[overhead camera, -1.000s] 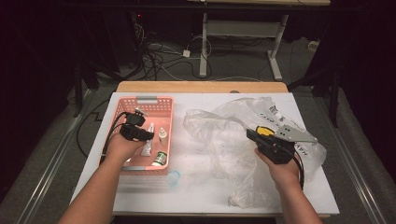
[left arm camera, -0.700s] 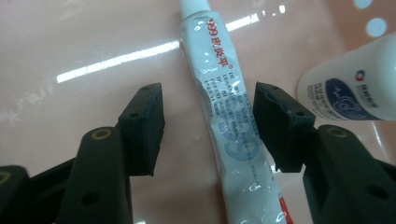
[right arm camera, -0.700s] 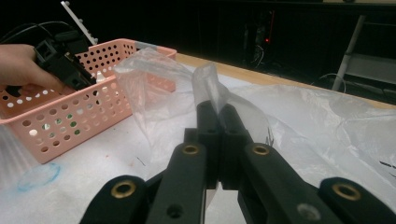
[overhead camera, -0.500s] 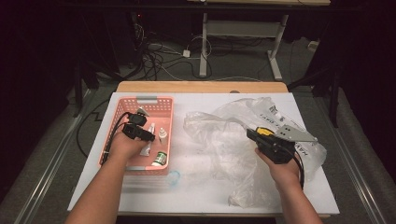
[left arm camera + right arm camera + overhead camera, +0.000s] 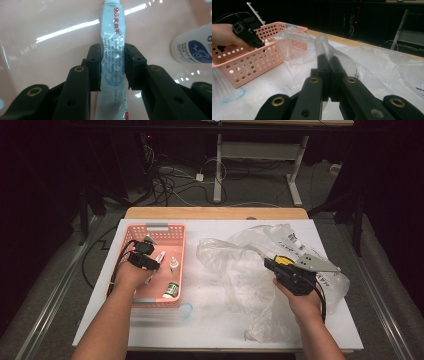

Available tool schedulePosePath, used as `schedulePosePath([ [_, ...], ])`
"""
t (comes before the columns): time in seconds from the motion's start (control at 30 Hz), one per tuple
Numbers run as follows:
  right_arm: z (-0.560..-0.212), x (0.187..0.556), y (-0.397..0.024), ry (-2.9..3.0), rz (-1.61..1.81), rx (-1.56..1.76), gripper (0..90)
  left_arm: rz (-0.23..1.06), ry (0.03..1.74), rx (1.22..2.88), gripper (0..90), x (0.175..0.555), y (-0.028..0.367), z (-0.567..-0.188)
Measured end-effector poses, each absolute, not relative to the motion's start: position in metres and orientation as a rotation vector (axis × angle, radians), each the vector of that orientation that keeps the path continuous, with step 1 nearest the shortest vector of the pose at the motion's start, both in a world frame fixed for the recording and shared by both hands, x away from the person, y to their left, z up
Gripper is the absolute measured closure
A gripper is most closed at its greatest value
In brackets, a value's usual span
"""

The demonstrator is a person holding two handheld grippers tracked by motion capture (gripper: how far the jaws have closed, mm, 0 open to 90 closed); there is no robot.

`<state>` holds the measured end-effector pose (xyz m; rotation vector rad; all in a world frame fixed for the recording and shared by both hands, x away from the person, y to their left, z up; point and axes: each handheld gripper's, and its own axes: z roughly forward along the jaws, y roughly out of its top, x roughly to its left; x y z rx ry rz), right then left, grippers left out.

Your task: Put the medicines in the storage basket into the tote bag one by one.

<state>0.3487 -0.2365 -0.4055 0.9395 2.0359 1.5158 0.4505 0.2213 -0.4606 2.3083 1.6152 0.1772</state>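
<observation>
While the clear bag (image 5: 324, 47) is pinched by the right gripper (image 5: 328, 62), the tube (image 5: 112, 57) on the basket (image 5: 175, 232) floor near the tabletop's left edge is clamped by the left gripper (image 5: 112, 66), so lifting it bagward seems next.

I see a white tube (image 5: 112, 60) with red and blue print lying flat on the floor of the pink perforated basket (image 5: 176, 231), at the table's left, gripped across its middle between both jaws. A clear plastic bag (image 5: 240, 270) sprawls crumpled over the table's centre and right; one raised fold (image 5: 324, 47) is pinched between closed jaws.
</observation>
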Motion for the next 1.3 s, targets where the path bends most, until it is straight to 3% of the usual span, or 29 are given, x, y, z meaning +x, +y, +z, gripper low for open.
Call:
schedulePosePath([
  [0.73, -0.405, 0.349, -0.235, 2.033, 1.513, 0.936, 90.0, 0.146, 1.610, 2.295, 68.6, 0.450, 0.224, -0.460],
  [1.3, -0.403, 0.348, -0.237, 2.016, 1.524, 0.931, 90.0, 0.219, 1.560, 2.226, 68.6, 0.437, 0.227, -0.441],
])
